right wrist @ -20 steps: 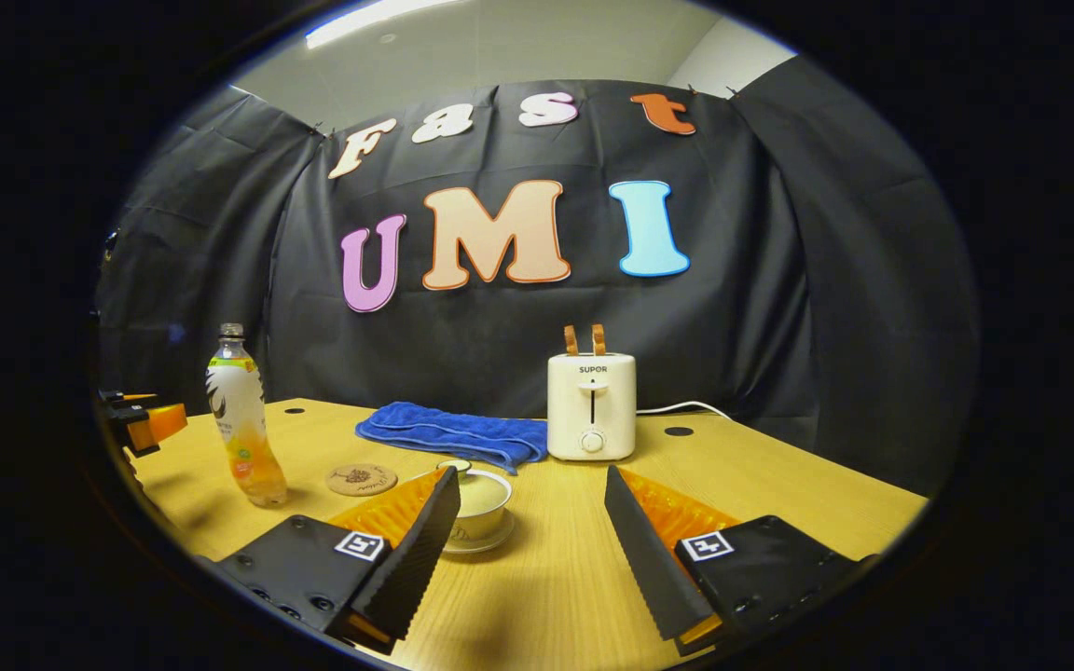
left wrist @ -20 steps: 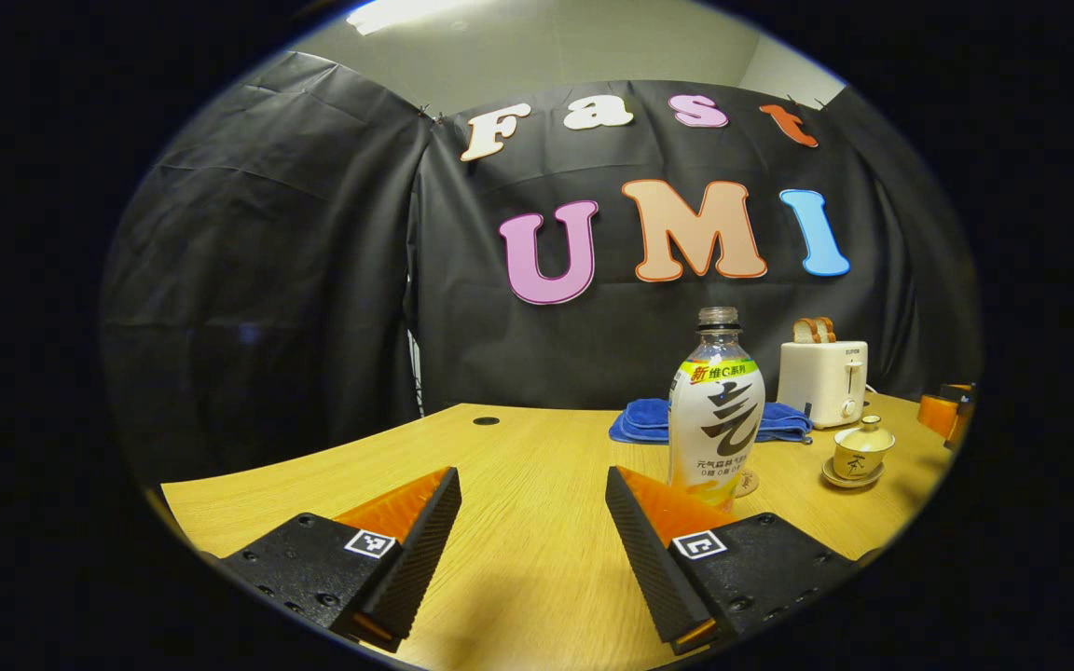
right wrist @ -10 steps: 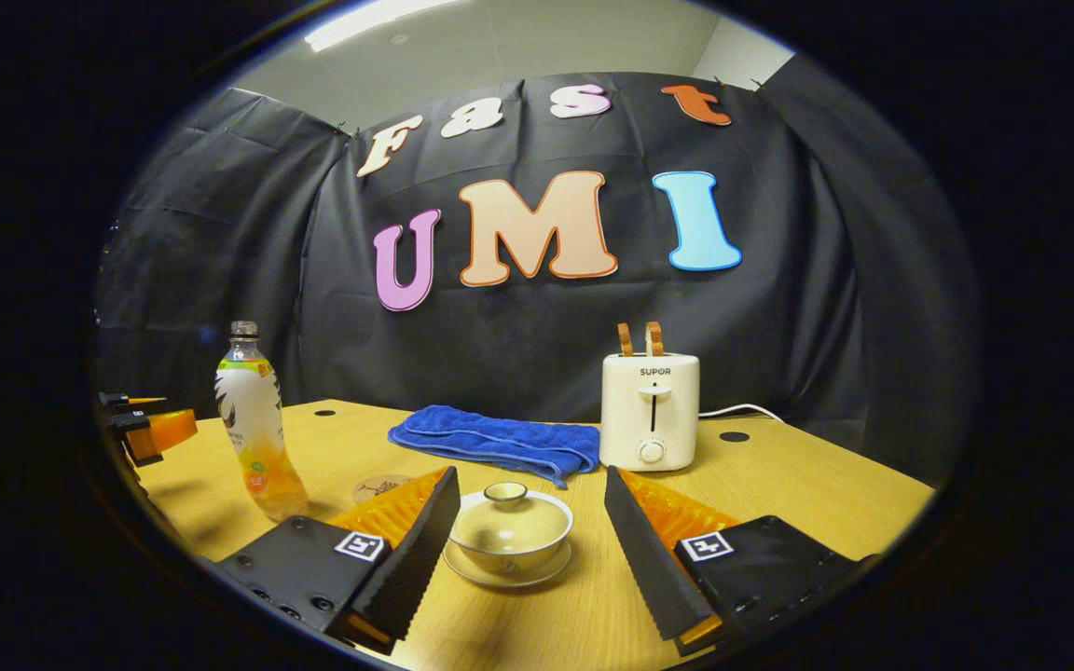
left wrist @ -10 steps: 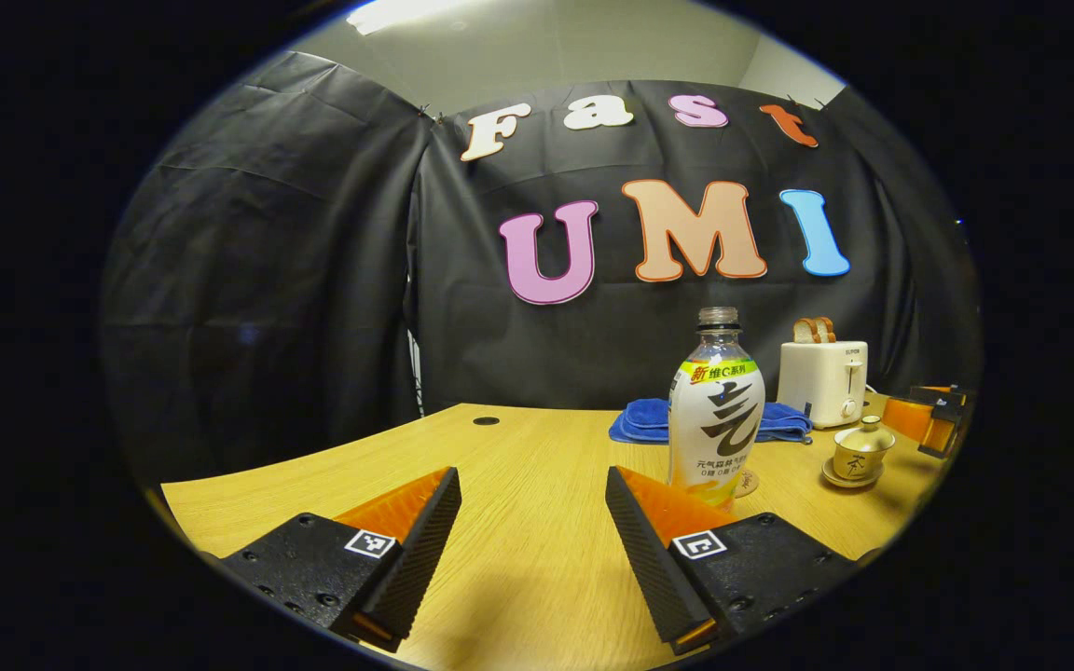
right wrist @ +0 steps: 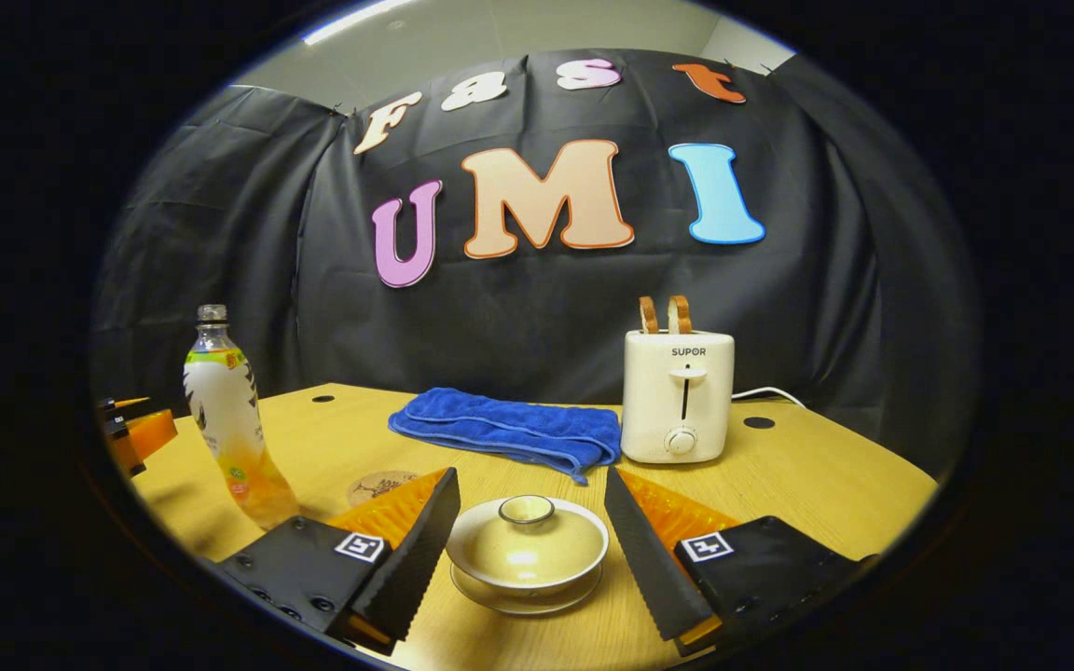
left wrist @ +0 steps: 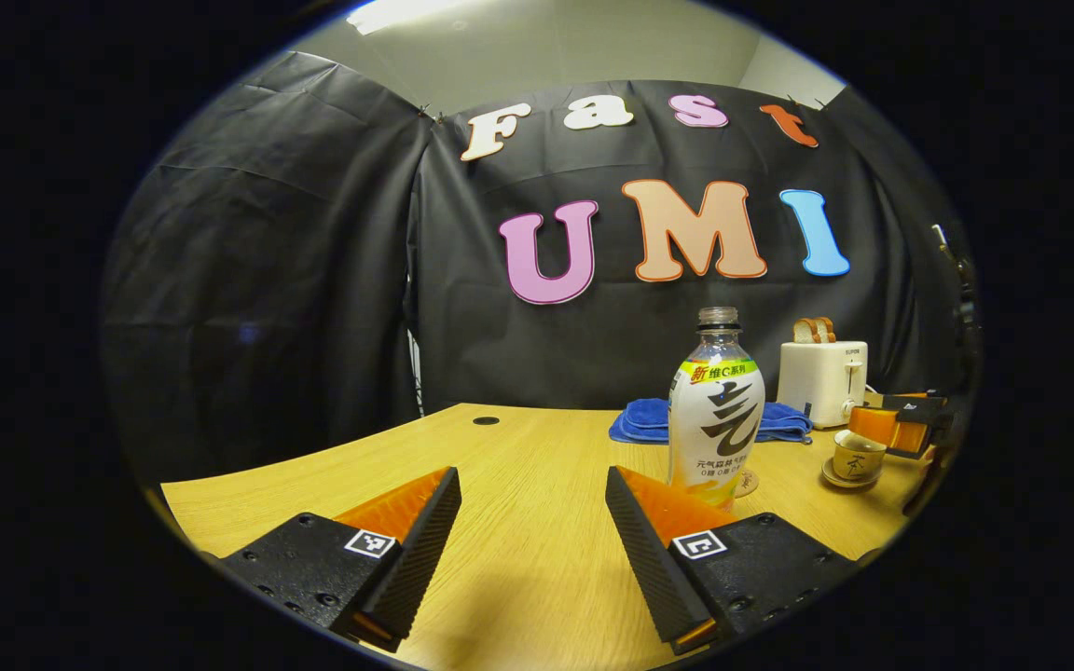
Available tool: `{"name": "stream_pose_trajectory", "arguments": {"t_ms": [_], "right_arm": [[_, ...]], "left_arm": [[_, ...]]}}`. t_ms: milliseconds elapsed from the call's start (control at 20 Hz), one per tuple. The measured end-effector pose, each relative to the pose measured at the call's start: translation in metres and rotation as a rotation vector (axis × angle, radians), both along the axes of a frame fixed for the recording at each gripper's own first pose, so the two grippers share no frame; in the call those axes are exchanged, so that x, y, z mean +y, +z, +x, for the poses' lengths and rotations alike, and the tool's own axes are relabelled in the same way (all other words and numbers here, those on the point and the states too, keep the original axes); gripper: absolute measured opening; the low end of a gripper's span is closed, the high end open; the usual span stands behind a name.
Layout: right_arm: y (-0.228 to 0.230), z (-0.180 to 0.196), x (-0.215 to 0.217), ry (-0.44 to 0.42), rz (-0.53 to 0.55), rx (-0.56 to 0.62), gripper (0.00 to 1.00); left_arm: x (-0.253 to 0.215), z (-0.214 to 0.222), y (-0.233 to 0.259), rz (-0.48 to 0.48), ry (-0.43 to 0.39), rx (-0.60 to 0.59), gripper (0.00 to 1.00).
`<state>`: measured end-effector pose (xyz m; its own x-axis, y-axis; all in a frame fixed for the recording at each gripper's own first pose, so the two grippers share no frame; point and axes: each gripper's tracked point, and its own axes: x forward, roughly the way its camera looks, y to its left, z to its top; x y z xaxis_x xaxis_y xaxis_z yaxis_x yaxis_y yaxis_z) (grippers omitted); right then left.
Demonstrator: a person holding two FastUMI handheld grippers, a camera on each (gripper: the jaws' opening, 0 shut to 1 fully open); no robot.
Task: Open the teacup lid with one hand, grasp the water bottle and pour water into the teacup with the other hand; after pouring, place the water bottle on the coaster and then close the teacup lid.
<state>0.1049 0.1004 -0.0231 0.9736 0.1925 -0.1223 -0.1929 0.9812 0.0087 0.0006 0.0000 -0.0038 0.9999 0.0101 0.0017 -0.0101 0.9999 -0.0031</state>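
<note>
Right gripper view: your right gripper [right wrist: 528, 550] is spread wide, lidded teacup [right wrist: 526, 550] lower centre between its fingers; your left gripper [left wrist: 530, 545] also released.

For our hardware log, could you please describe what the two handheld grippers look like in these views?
Each gripper, left gripper and right gripper, has two wedge-shaped fingers with ridged, saw-toothed inner faces. They sit on dark blocky mounts with small bolt heads, and each mount carries a small square black-and-white marker tag. No cables, sleeves or hands can be made out.
</note>
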Motion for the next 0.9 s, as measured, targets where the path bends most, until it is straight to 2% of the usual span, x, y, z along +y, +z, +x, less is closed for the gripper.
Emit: {"name": "stream_pose_trajectory", "arguments": {"t_ms": [50, 100, 200, 250, 400, 450, 550, 600, 900], "right_arm": [[-0.0022, 0.001, 0.002, 0.006, -0.004, 0.007, 0.98], [-0.0031, 0.0031, 0.0045, 0.014, -0.006, 0.014, 0.96], [-0.005, 0.0014, 0.008, 0.031, -0.013, 0.024, 0.83], [-0.009, 0.0029, 0.008, 0.033, -0.015, 0.037, 0.8], [-0.0092, 0.0043, 0.0057, 0.014, -0.022, 0.053, 0.37], [-0.0104, 0.0069, 0.0057, 0.014, -0.02, 0.055, 0.46], [-0.0091, 0.0049, 0.0063, 0.013, -0.024, 0.054, 0.36], [-0.0103, 0.0054, 0.0062, 0.013, -0.025, 0.054, 0.34], [-0.006, 0.003, 0.0098, 0.04, -0.015, 0.026, 0.35]], "left_arm": [[0.0002, -0.0006, 0.0006, 0.0, 0.0, 0.0, 0.91], [0.0001, -0.0007, 0.0004, 0.0, 0.0, 0.0, 0.91], [-0.0002, 0.0003, -0.0005, 0.0, 0.001, 0.0, 0.91], [-0.0005, 0.0, 0.0, 0.0, 0.0, 0.0, 0.91], [-0.0002, -0.0004, 0.0, 0.0, 0.001, 0.0, 0.92], [-0.0004, -0.0005, 0.0005, 0.0, 0.001, 0.0, 0.92], [-0.0004, -0.0002, -0.0002, 0.0, 0.001, 0.001, 0.91], [-0.0004, -0.0009, -0.0002, 0.0, 0.001, 0.001, 0.92], [-0.0012, -0.0006, -0.0001, 0.0, -0.004, 0.0, 0.92]]}}
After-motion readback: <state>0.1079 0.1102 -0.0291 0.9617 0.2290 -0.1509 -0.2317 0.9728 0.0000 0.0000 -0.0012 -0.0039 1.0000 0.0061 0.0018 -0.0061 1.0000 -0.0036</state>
